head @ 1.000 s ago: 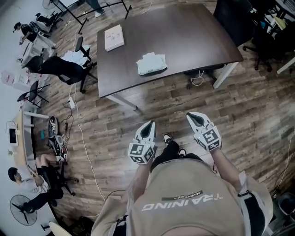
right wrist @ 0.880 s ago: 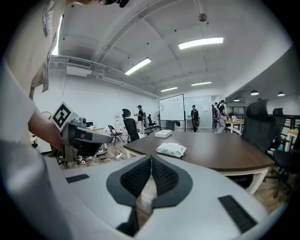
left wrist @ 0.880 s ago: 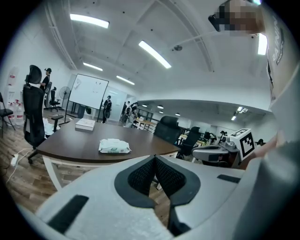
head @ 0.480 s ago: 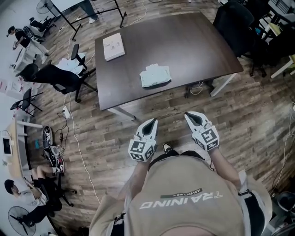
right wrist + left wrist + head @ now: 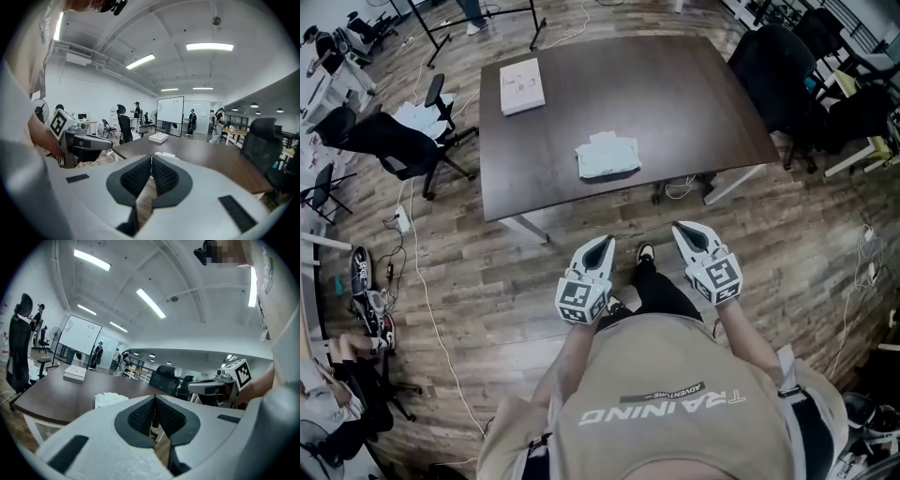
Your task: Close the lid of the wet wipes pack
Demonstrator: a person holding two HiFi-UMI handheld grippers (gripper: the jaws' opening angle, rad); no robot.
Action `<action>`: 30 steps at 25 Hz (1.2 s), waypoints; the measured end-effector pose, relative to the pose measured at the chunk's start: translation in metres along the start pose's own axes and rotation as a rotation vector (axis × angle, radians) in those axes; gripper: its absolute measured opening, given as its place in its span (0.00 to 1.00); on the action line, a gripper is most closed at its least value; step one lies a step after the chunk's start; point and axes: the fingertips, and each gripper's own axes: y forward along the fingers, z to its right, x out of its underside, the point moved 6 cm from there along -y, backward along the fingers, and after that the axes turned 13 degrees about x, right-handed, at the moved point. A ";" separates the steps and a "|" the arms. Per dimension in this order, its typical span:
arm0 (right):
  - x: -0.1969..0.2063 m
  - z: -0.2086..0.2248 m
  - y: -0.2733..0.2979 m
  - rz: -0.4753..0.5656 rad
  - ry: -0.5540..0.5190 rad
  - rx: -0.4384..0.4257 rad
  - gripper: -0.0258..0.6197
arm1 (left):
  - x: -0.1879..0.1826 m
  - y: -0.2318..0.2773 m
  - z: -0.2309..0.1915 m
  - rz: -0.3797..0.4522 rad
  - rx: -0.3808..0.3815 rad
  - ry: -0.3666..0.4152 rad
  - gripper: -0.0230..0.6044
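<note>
The wet wipes pack (image 5: 607,157) lies toward the near edge of the table (image 5: 694,84), well apart from the left gripper (image 5: 601,245) and right gripper (image 5: 683,231), both clenched on nothing, so step close first, then press the lid down squarely.

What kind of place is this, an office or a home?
Most likely an open-plan office: rolling office chairs stand beside a dark table, there is a whiteboard at the back, and long ceiling lights run overhead.
</note>
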 end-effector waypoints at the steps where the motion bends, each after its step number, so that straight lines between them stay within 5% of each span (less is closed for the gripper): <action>1: 0.001 0.003 0.002 -0.011 -0.001 0.004 0.06 | 0.000 0.002 -0.002 0.011 -0.001 -0.007 0.05; 18: -0.017 0.012 0.114 -0.030 0.071 -0.085 0.06 | -0.023 0.019 -0.084 -0.007 -0.119 -0.031 0.05; 30: -0.003 0.081 0.207 -0.079 0.191 -0.183 0.06 | -0.059 0.087 -0.140 -0.045 -0.207 -0.019 0.05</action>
